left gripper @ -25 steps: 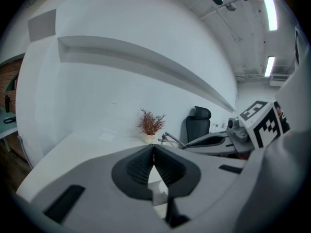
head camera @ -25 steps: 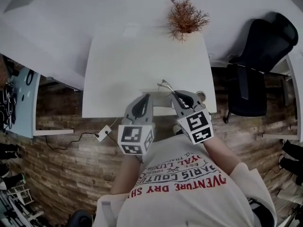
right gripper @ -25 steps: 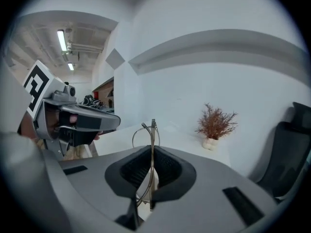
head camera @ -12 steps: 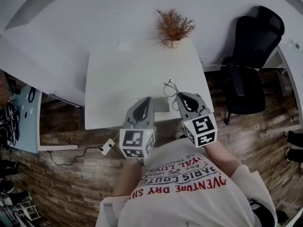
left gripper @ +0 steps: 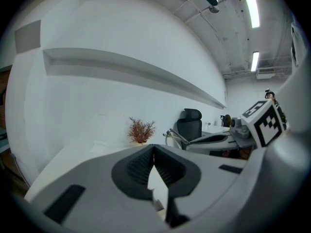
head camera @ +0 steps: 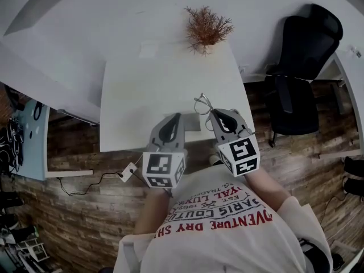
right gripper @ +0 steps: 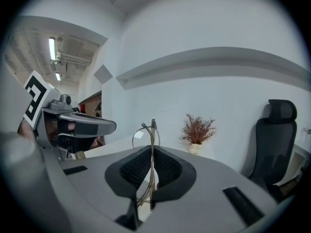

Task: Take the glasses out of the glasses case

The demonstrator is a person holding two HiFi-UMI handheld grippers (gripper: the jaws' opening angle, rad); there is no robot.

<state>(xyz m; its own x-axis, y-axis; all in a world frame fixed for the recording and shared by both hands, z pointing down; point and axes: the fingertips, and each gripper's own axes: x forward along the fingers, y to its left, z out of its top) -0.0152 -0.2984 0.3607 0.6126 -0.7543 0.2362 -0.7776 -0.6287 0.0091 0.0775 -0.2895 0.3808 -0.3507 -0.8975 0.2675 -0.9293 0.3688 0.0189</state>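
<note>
Thin wire-rimmed glasses (head camera: 201, 103) hang above the white table (head camera: 142, 84) near its front edge. My right gripper (head camera: 211, 115) is shut on them. In the right gripper view a temple runs upright between the pads and a round lens (right gripper: 145, 136) shows past the tips. The pale grey glasses case (head camera: 192, 124) lies at the table's front edge between the two grippers. My left gripper (head camera: 176, 118) is at its left end, jaws shut, with a pale flat piece of the case (left gripper: 158, 186) between the pads.
A dried reddish plant (head camera: 206, 27) in a small pot stands at the table's far edge. A black office chair (head camera: 301, 67) is to the right of the table. A power strip with its cable (head camera: 126, 171) lies on the wood floor, front left.
The right gripper has lifted the glasses slightly up and away from the case. The left gripper has stayed at the case.
</note>
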